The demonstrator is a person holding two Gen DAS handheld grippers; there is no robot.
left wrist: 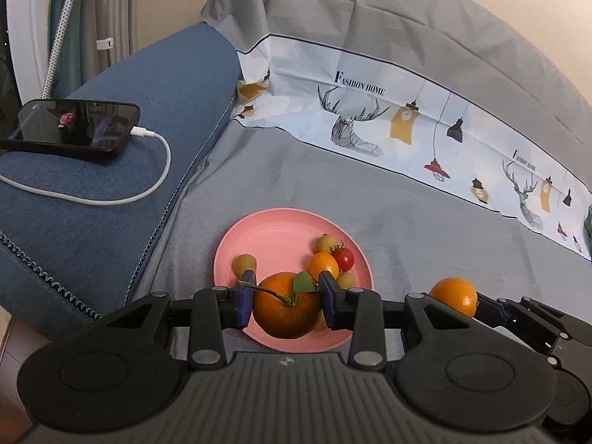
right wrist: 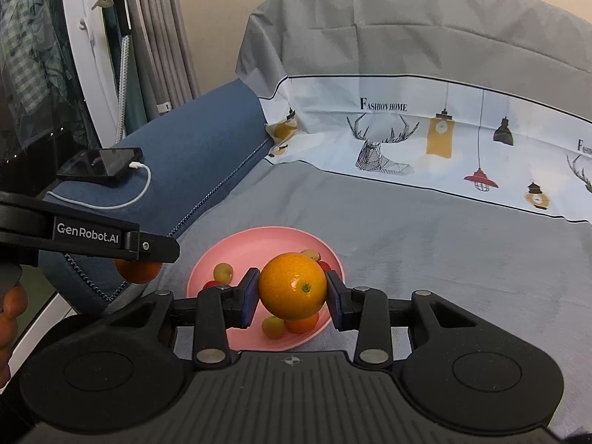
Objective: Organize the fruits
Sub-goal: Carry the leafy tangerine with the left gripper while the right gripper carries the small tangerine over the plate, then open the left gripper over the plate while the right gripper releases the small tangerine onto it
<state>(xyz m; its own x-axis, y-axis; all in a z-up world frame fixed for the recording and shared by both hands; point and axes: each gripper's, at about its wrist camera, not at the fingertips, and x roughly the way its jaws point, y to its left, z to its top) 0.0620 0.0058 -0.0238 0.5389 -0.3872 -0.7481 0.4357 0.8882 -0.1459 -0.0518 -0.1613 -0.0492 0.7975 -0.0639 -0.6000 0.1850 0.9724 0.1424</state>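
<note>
My left gripper [left wrist: 286,301] is shut on an orange with a stem and a green leaf [left wrist: 288,310], held just above the near side of a pink plate [left wrist: 259,229]. On the plate lie a cherry tomato [left wrist: 345,259], a small orange fruit [left wrist: 323,264] and several pale green grapes [left wrist: 244,263]. My right gripper [right wrist: 292,290] is shut on a smooth orange [right wrist: 292,285] over the same pink plate [right wrist: 255,238]. In the right wrist view the left gripper's arm [right wrist: 111,238] reaches in from the left with its orange [right wrist: 138,272] under it.
The plate sits on a grey cloth [left wrist: 425,229] over a sofa seat. A blue cushion [left wrist: 111,203] on the left carries a phone [left wrist: 74,127] with a white charging cable [left wrist: 155,181]. A person's hand [right wrist: 11,307] shows at the left edge.
</note>
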